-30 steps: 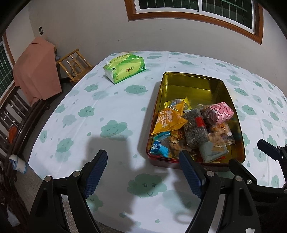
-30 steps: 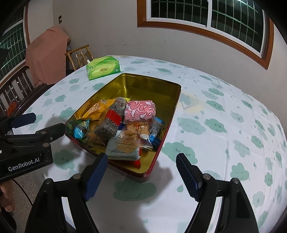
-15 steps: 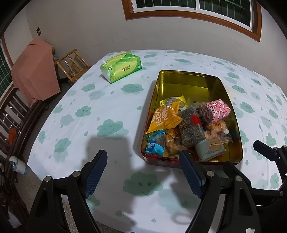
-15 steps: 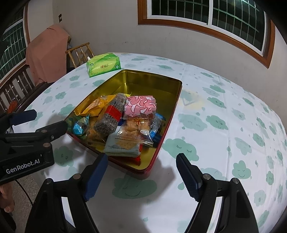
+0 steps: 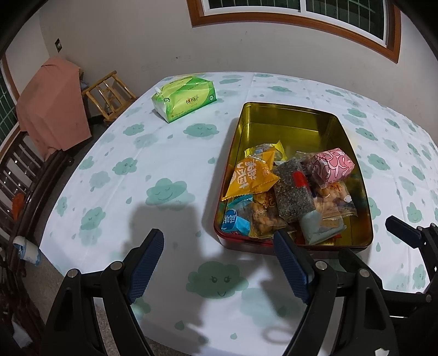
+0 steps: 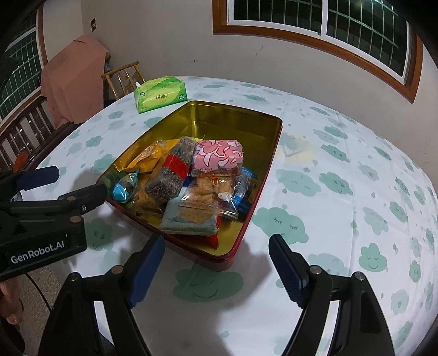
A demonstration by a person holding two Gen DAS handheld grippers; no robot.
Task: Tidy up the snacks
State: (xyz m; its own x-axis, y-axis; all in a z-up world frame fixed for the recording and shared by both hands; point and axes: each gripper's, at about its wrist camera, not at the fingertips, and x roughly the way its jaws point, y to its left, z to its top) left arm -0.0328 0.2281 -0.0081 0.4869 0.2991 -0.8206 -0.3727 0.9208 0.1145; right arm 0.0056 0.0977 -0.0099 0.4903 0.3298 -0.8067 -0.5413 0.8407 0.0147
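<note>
Hovering with jaws apart and empty, the left hand-held gripper [image 5: 219, 252] and right hand-held gripper [image 6: 216, 256] hang near the gold tin [image 5: 284, 115] of snack packets [image 6: 189, 178] on the desk [image 5: 169, 153].

- Wall [image 5: 246, 52]: pale plaster, scuffed.
- Window [image 6: 342, 24]: wood-framed, white bars, dark outside.
- Table [image 5: 109, 175]: round, covered in a white cloth with green clouds.
- Wooden chair [image 5: 108, 93]: beside the table's far edge, against the wall.
- Pink cloth [image 5: 52, 104]: draped over furniture at left.
- Dark wooden railing [image 6: 24, 131]: at left.
</note>
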